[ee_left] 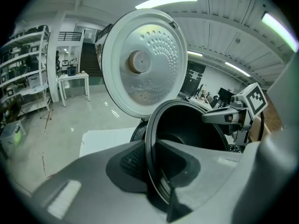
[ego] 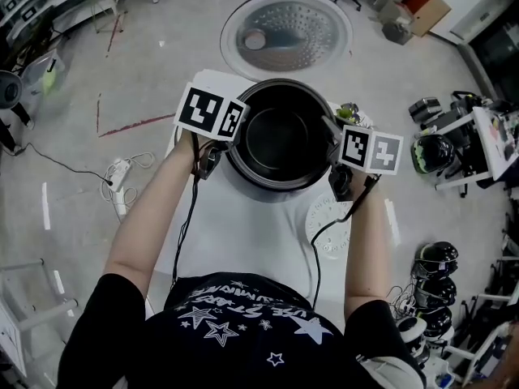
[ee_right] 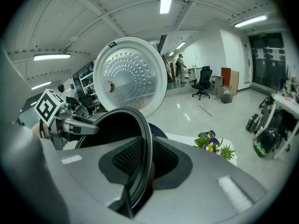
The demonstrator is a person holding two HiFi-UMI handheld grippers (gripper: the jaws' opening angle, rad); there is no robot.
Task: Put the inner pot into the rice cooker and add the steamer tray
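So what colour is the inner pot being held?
The inner pot is black inside, clearest in the head view.

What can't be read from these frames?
Cooker cavity: head view, the pot covers it, so how deep the pot sits is unclear.
Steamer tray: head view, the right forearm and a cable hide part.
Pot's underside: the left gripper and right gripper block it in their own views.
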